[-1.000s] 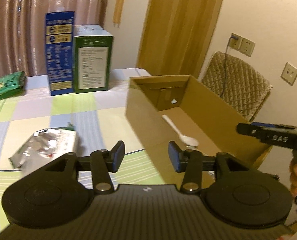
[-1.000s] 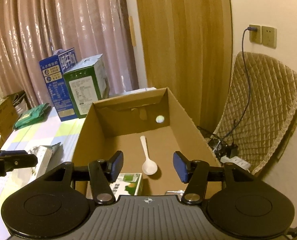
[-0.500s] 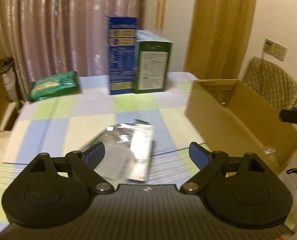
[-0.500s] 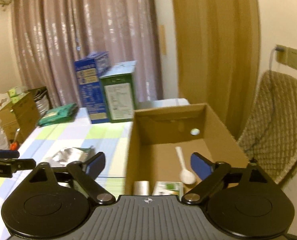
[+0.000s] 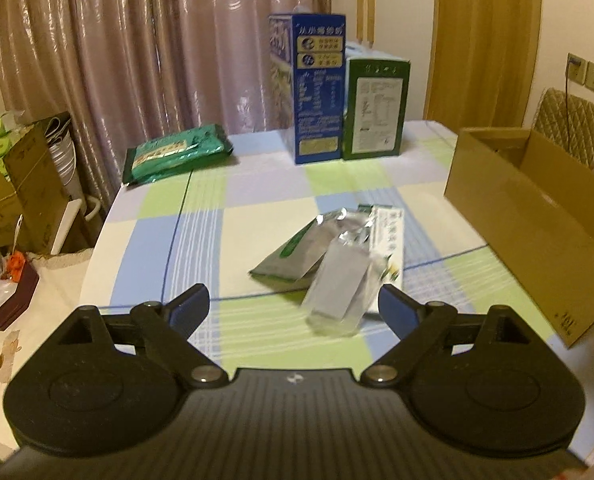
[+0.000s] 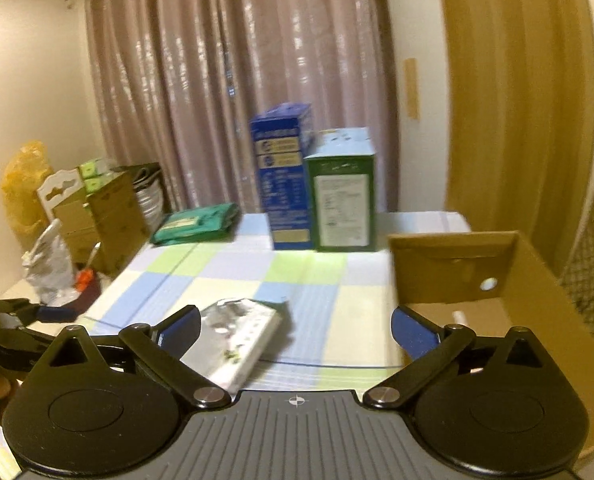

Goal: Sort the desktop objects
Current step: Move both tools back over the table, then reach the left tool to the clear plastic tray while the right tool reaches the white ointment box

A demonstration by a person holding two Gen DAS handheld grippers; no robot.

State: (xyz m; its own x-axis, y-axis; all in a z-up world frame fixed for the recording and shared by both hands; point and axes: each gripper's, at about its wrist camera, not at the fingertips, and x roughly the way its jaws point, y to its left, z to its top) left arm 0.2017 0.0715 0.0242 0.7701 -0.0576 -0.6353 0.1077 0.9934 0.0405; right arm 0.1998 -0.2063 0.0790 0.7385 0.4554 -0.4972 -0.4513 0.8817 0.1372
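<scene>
Left gripper wide and empty, right gripper opening, empty; risk: slick overlapping foil packets at 12 o'clock slip or lift together.

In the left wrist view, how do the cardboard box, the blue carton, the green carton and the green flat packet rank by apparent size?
1. cardboard box, though it lies nearest the camera.
2. blue carton.
3. green carton.
4. green flat packet.

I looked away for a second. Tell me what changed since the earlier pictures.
Both views swung left, from the cardboard box toward the foil packets. The left claw spread wide; the right claw is opening. Both are empty. Packets and upright cartons stayed put.
</scene>
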